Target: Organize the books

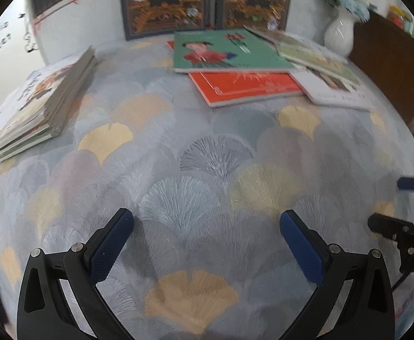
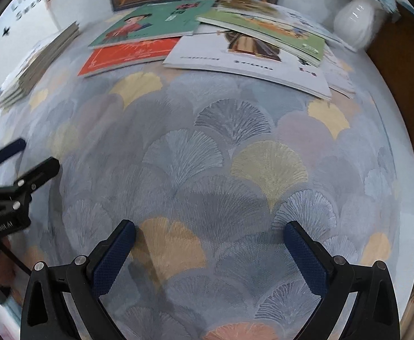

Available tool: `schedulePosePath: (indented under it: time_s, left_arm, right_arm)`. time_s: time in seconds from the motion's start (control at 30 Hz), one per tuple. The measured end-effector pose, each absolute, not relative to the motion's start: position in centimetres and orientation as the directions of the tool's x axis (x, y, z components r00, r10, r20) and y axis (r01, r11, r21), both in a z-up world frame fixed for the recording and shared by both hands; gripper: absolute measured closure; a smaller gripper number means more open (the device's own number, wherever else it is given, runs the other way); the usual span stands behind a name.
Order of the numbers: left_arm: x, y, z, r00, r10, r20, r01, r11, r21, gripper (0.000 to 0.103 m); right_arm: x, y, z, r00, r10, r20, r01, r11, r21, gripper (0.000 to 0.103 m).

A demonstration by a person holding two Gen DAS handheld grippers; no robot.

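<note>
A neat stack of books [image 1: 34,104] [image 2: 40,56] lies at the table's left edge. At the far side several loose books overlap: a green book [image 1: 224,51] [image 2: 153,22] on a red book [image 1: 246,87] [image 2: 127,55], a white book [image 1: 340,90] [image 2: 249,59], and a light-green book [image 1: 317,56] [image 2: 266,29] on top. My left gripper [image 1: 207,223] hangs open over bare tablecloth, holding nothing; it also shows at the left edge of the right wrist view as the left gripper [image 2: 23,158]. My right gripper [image 2: 209,235] is open and empty too, seen from the left wrist as the right gripper [image 1: 396,201].
A white vase [image 1: 338,32] [image 2: 354,22] with flowers stands at the back right beside a brown wooden cabinet [image 1: 391,65]. Dark patterned panels [image 1: 204,0] lean against the back wall. The table [image 2: 207,147] wears a fan-leaf cloth.
</note>
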State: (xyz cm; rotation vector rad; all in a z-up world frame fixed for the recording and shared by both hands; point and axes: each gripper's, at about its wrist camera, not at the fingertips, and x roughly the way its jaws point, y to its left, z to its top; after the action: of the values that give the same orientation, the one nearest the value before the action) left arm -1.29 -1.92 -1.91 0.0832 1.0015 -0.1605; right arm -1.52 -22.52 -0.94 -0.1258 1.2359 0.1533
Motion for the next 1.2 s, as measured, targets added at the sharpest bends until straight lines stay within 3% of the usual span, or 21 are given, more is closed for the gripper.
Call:
schedulePosePath:
  time_s: [0.1, 0.2, 0.33, 0.5, 0.7, 0.87, 0.93, 1.0, 1.2]
  left_arm:
    - [-0.7, -2.4, -1.2, 0.487, -0.05, -0.872, 0.147, 0.989, 0.025, 0.003]
    - [0.0, -3.9, 1.4, 0.549, -0.041, -0.835, 0.169, 0.984, 0.063, 0.003]
    - [3.3, -5.7, 4.7, 0.584, -0.106, -0.805, 0.216, 0.976, 0.028, 0.001]
    - [10.1, -8.0, 7.5, 0.589, -0.221, -0.777, 0.261, 0.962, -0.076, 0.002]
    - [18.1, -11.8, 7.5, 0.56, -0.322, -0.763, 0.3, 0.938, -0.175, 0.003]
    - [24.0, -14.1, 4.9, 0.497, -0.32, -0.806, 0.295, 0.936, -0.19, 0.017]
    - [25.7, -14.6, 4.0, 0.474, -0.315, -0.822, 0.282, 0.939, -0.197, 0.029]
    - [27.1, -15.0, 3.2, 0.455, -0.319, -0.832, 0.277, 0.938, -0.208, 0.032]
    - [29.9, -16.2, 1.4, 0.438, -0.31, -0.844, 0.261, 0.942, -0.211, 0.032]
  right_arm:
    - [-1.5, -23.0, -0.9, 0.277, 0.077, -0.958, -0.243, 0.97, 0.008, 0.0]
    - [-1.3, -24.7, 0.0, 0.267, 0.156, -0.951, -0.2, 0.974, 0.104, 0.002]
    - [1.2, -29.3, 3.1, 0.364, 0.254, -0.896, -0.064, 0.967, 0.248, 0.002]
    - [6.7, -35.2, 5.8, 0.498, 0.241, -0.833, 0.116, 0.933, 0.339, 0.003]
    - [15.2, -40.3, 6.2, 0.542, 0.16, -0.825, 0.279, 0.892, 0.356, 0.013]
    - [19.8, -42.9, 4.5, 0.524, 0.125, -0.843, 0.35, 0.87, 0.347, 0.03]
    - [21.7, -43.6, 4.2, 0.523, 0.098, -0.847, 0.355, 0.878, 0.321, 0.036]
    - [23.7, -44.5, 3.7, 0.521, 0.075, -0.85, 0.361, 0.883, 0.299, 0.045]
    - [28.4, -45.2, 2.3, 0.487, 0.07, -0.87, 0.336, 0.905, 0.261, 0.048]
